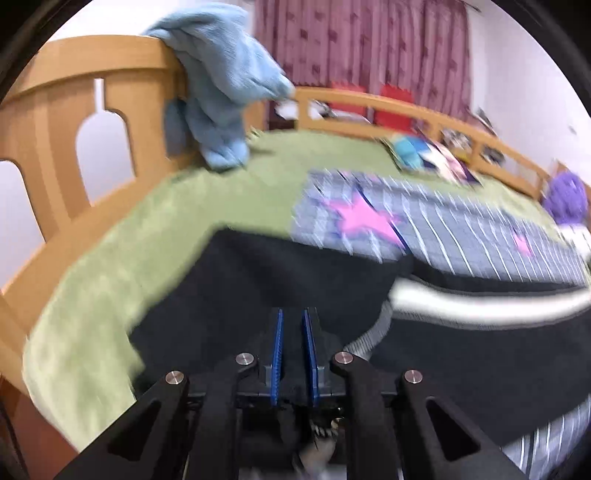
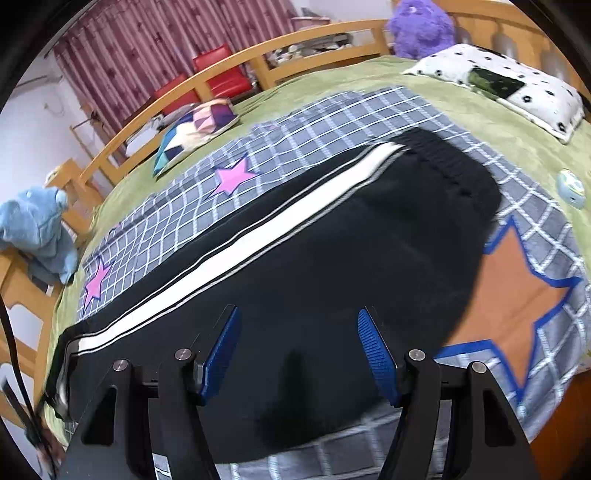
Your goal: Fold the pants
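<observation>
Black pants (image 2: 332, 266) with a white side stripe (image 2: 236, 243) lie flat along the grey checked quilt (image 2: 332, 122), waistband at the far right. They also show in the left wrist view (image 1: 236, 280), blurred. My left gripper (image 1: 294, 317) is nearly shut, its blue pads close together over the black cloth at the leg end; whether cloth is pinched between them is unclear. My right gripper (image 2: 297, 321) is open and empty, just above the middle of the pants.
The bed has a green cover (image 1: 110, 266) and a wooden rail (image 1: 48, 122) with a blue towel (image 1: 221, 92) hung on it. A patterned cushion (image 2: 195, 129), a spotted pillow (image 2: 506, 85) and a purple plush toy (image 2: 421, 26) lie at the far side.
</observation>
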{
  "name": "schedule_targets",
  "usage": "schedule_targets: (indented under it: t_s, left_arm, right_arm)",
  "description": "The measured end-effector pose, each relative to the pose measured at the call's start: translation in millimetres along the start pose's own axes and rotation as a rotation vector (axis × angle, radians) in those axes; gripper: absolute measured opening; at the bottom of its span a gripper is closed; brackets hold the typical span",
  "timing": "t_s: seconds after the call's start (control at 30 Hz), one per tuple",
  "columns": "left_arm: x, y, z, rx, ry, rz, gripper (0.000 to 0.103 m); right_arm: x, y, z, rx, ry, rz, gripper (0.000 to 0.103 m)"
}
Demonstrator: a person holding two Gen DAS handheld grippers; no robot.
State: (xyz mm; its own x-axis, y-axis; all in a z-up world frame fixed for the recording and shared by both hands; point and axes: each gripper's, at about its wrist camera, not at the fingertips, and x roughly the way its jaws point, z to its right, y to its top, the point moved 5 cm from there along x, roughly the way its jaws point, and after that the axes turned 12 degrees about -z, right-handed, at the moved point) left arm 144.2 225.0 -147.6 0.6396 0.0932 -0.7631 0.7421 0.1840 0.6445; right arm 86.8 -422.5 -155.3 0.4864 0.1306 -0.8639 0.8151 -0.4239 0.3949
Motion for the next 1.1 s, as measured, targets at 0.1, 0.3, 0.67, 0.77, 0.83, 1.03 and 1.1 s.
schedule_targets:
  t_s: [0.1, 0.3, 0.67, 0.77, 0.83, 1.03, 1.1]
  left_arm:
    - [14, 46, -20, -0.046, 0.03, 0.053, 0.011]
    - [40, 116, -55, -0.154, 0.008, 0.08, 0.01]
    - [43, 134, -74, -0.158, 0.037, 0.08, 0.053]
    - [56, 114, -70, -0.129, -0.02, 0.004, 0.058]
    - [68, 98, -68, -0.108, -0.027, -0.055, 0.058]
    - [105, 61, -65, -0.112, -0.04, -0.199, 0.056]
    - [110, 58, -64, -0.108, -0.014, -0.197, 0.023]
  right_arm:
    - [11, -2, -19, -0.021, -0.003, -0.024, 0.065]
    - [28, -3, -43, -0.072, -0.05, -0.051, 0.065]
    - [47, -3, -91, -0.166, -0.059, -0.078, 0.065]
    - [54, -1, -107, -0.204, -0.056, -0.079, 0.065]
    - [59, 3, -118, -0.226, -0.05, -0.08, 0.065]
    - [95, 19, -183, -0.426, -0.048, -0.097, 0.065]
    - [112, 22, -212, -0.522, -0.032, -0.116, 0.065]
